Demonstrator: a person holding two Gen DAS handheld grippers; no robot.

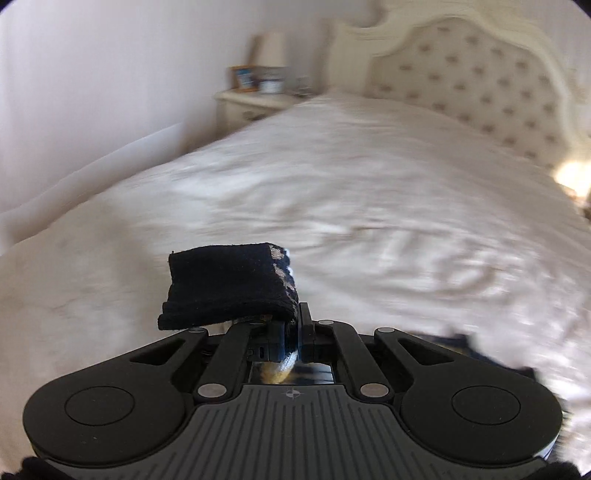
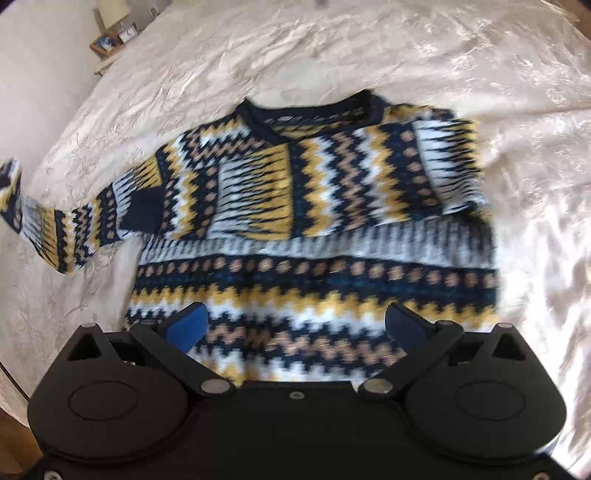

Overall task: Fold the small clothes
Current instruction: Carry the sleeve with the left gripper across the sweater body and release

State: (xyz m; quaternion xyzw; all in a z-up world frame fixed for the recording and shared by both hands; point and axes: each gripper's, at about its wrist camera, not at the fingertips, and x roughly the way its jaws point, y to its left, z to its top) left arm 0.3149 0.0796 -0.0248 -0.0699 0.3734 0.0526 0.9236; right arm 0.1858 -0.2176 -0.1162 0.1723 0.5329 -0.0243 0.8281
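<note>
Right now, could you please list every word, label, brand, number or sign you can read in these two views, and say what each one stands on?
No readable text in either view.
Left gripper: a small compass-like mark on its body, no letters.
Picture frame on the nightstand: too blurred to read.
Small clock beside it: face too small for numbers.
Sweater: zigzag and dot pattern only; no label shows.

A home bedroom: made bed (image 1: 332, 177), tufted headboard (image 1: 476, 88), nightstand (image 1: 251, 107) with lamp (image 1: 271, 50).
</note>
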